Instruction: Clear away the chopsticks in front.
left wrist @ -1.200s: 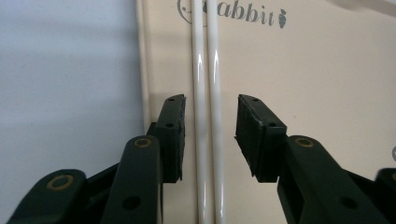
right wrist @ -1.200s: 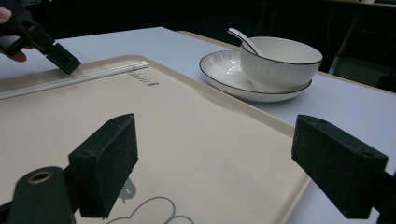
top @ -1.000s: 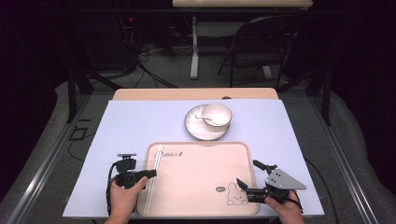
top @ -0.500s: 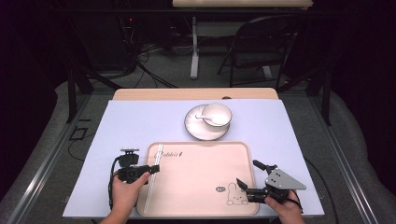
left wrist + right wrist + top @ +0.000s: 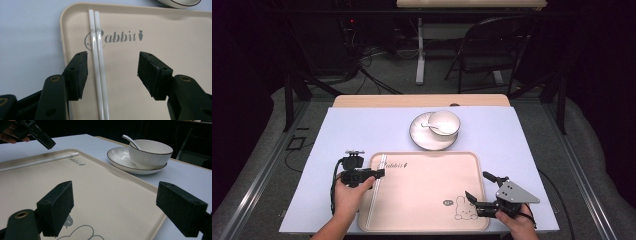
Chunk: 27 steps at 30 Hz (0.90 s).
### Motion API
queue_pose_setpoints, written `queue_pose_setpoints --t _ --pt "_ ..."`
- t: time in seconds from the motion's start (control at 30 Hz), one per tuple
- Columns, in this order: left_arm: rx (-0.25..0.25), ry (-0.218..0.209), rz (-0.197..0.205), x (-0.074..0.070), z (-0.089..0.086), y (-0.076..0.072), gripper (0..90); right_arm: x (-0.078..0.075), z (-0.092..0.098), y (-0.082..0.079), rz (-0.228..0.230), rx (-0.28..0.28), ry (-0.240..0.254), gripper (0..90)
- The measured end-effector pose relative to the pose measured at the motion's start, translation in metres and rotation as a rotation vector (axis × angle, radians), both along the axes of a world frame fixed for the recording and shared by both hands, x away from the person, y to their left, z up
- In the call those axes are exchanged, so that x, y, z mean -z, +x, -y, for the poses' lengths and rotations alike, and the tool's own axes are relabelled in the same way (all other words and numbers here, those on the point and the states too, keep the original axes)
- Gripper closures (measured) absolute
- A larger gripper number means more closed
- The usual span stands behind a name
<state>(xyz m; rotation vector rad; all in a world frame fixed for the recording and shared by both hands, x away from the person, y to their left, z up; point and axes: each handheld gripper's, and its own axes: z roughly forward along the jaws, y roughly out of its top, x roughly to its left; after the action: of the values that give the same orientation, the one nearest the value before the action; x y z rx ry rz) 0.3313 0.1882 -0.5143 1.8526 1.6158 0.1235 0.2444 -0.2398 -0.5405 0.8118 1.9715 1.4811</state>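
Note:
A beige tray (image 5: 427, 195) printed "Rabbit" (image 5: 150, 32) lies on the near half of the table. Two white chopsticks (image 5: 373, 205) lie side by side along its left edge. My left gripper (image 5: 378, 173) hovers just over them. In the left gripper view the chopsticks (image 5: 97, 50) pass between the jaws, nearer the left pad and untouched. The left gripper (image 5: 112, 67) is open, and its jaws have just been opening. My right gripper (image 5: 477, 185) stands open over the tray's front right corner, nothing between its pads (image 5: 115, 202).
Behind the tray, a white bowl (image 5: 444, 122) holding a spoon (image 5: 432, 126) stands on a plate (image 5: 424, 137). The right gripper view shows the bowl (image 5: 150, 152) and the left gripper (image 5: 37, 133) farther off. A pale mat (image 5: 337, 135) covers the table. A chair (image 5: 482, 55) stands beyond the table.
The left gripper has moved a little away from the person along the tray's left edge and slightly up. The chopsticks stay lying on the tray. The right gripper has kept still.

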Motion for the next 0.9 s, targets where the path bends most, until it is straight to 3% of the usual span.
queue_pose_setpoints --t 0.1,0.37,0.47,0.63,0.9 --pt "0.012 0.025 0.011 0.0 0.002 0.004 41.7 0.0 0.0 0.0 0.001 0.001 0.001 14.0" --pt "0.023 0.026 0.029 -0.005 0.005 0.014 39.6 0.0 0.0 0.0 -0.001 0.0 0.001 14.0" --pt "0.034 0.046 0.058 -0.008 0.007 0.017 38.7 0.0 0.0 0.0 -0.002 0.001 0.002 14.1" --pt "0.048 0.037 0.05 -0.01 0.007 0.021 39.1 0.0 0.0 0.0 -0.002 0.001 0.002 14.0" --pt "0.067 0.059 0.049 -0.013 0.009 0.034 38.4 0.0 0.0 0.0 -0.003 0.001 0.003 14.1"
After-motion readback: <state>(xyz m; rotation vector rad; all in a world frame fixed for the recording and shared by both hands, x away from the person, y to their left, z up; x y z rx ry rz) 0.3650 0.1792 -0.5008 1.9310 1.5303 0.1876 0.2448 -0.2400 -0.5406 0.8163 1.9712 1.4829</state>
